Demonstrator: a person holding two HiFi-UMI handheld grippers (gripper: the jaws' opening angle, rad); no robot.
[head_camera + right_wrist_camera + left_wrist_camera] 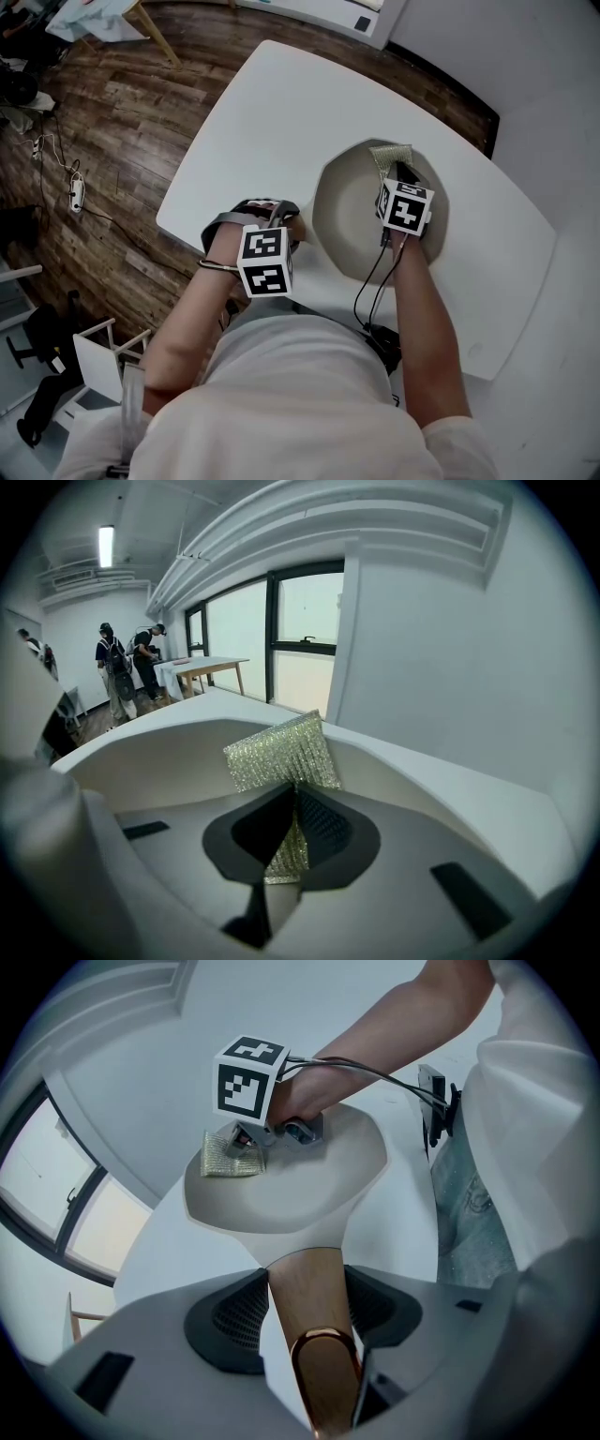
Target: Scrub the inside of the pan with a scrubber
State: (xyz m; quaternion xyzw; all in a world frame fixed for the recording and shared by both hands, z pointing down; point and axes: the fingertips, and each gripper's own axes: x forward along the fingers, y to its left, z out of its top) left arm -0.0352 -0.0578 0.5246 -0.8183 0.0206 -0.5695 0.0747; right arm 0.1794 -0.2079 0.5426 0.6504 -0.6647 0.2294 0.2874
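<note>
The left gripper (305, 1314) clamps the wooden handle (319, 1382), steadying the rigid pan (342, 220) mid-table. The right gripper (295, 832) pinches the mesh scrubber's (277, 750) near edge at the far rim; it looks soft and floppy.

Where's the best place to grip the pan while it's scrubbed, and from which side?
The wooden handle, from its free end, fingers on either side: it juts straight off the pan, clear of the scrubber. The left gripper is shut on it so.
</note>
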